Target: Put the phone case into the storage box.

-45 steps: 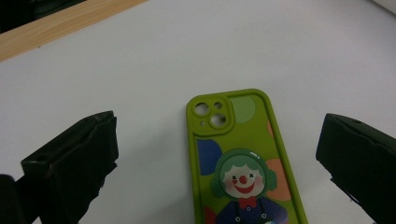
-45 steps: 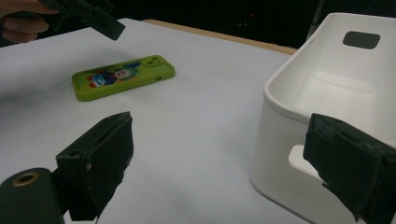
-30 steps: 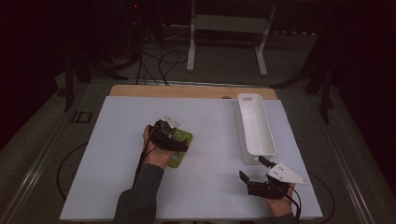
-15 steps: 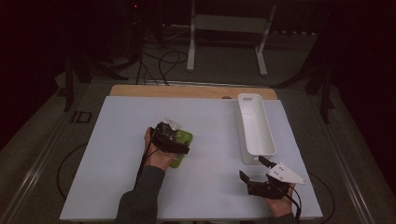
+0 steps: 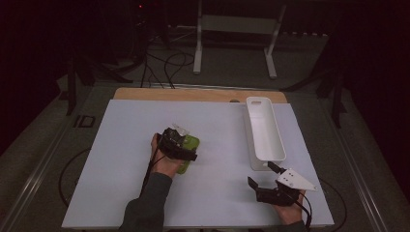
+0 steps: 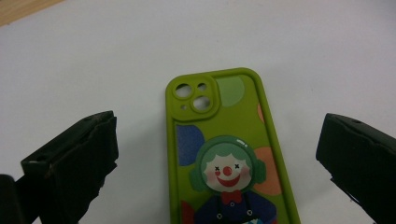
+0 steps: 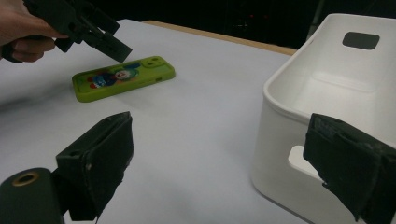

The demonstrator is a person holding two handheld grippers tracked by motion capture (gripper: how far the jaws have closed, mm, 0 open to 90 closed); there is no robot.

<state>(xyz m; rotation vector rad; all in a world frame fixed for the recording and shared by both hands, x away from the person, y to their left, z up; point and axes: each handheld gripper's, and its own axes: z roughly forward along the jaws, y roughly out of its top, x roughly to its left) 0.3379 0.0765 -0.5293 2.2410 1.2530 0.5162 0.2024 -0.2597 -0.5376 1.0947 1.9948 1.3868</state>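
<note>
No readable text, label, brand or number anywhere. Only a printed clown picture, without any letters, on the back of the green soft plastic phone case (image 6: 229, 158), toward 6 o'clock.

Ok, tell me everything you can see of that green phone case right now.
The green phone case lies flat, back up, on the white table cover. It looks soft and matte, with a raised camera block with round cut-outs at one corner and a printed clown with green hair, red nose and bow tie among coloured spots. The left gripper hovers just above it, jaws open on either side, not touching. The white bin stands apart from it.
</note>
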